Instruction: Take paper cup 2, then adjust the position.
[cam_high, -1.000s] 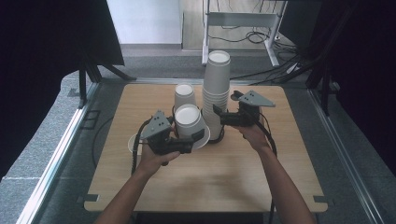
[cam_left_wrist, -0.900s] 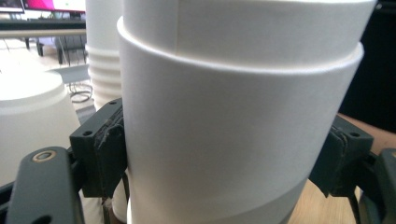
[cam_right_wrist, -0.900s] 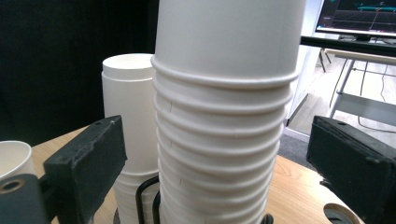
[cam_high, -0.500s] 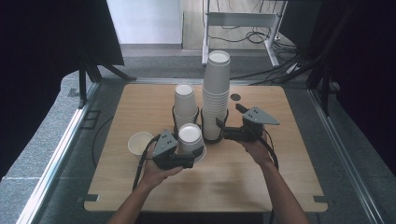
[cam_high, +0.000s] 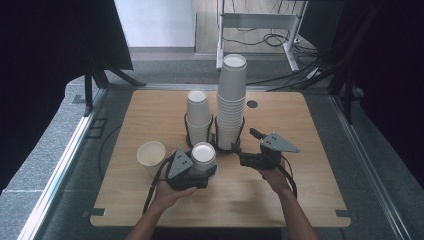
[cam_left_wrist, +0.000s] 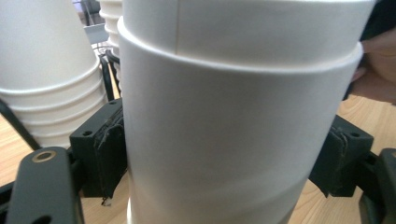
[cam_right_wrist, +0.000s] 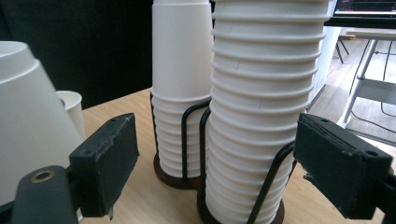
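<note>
Left gripper (cam_high: 200, 172) fingers clamp an upside-down paper cup (cam_high: 203, 156) near-centre on the desk (cam_high: 300, 200), right of a lone upright cup (cam_high: 151, 154). Right gripper (cam_high: 239, 152), fingers apart and just been closing, nothing pinched, faces the tall stack (cam_high: 231, 102). Likely next: grip the stack low.

wooden table (cam_high: 310, 195) | two cup-stack holders (cam_high: 227, 146) | lone paper cup (cam_high: 151, 156), seemingly upright
</note>
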